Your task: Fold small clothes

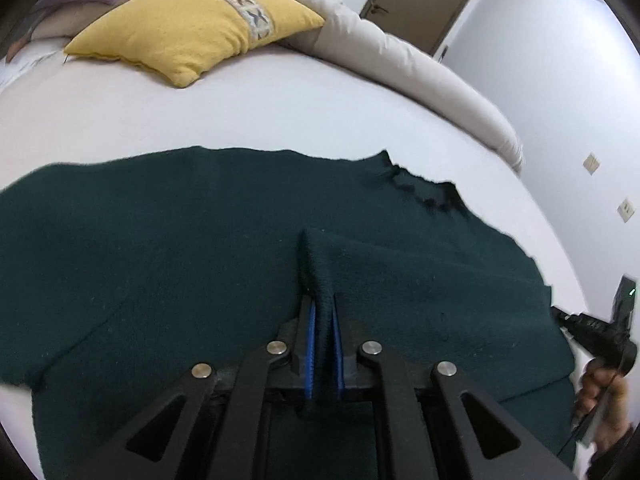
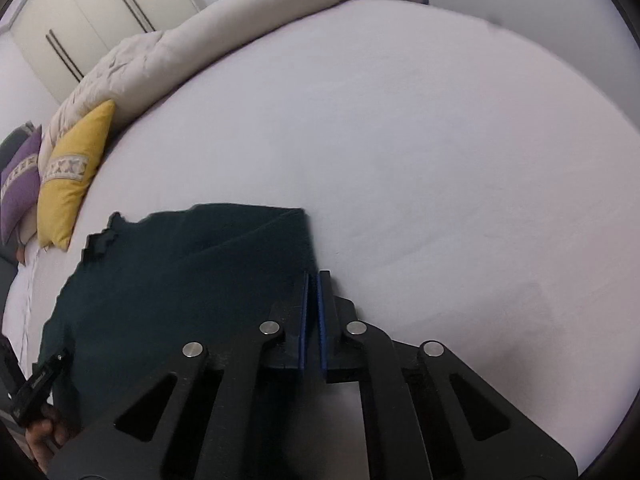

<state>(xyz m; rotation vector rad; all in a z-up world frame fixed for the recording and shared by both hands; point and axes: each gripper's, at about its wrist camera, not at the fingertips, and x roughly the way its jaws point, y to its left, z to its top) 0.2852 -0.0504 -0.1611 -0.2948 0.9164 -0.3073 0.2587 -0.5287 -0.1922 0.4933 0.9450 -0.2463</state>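
A dark green knitted garment (image 1: 180, 248) lies spread across the lower half of the left wrist view, on a pale bed sheet (image 1: 240, 100). In the upper left of that frame a yellow cushion (image 1: 192, 28) rests on the sheet, with a cream duvet (image 1: 400, 60) rolled along the bed's far edge toward the upper right. At the bottom centre the left gripper (image 1: 323, 304) is clenched on a raised ridge of the garment, the cloth pinched between its blue pads (image 1: 311, 344). At the far right edge a hand (image 1: 604, 396) holds the other tool.

In the right wrist view the same garment fills the lower left, its folded corner reaching the frame's middle. The yellow cushion sits at the left edge beside a purple cushion (image 2: 20, 188). At the bottom centre the right gripper (image 2: 314, 280) has its jaws drawn fully together at the garment's right-hand edge; whether any cloth is caught between the pads cannot be told.

The garment looks soft, limp and light, with a thick fuzzy knit that should grip well rather than slip. It will sag and drape when lifted, so holding it at edges or corners, with both grippers well apart, seems best for a clean fold.
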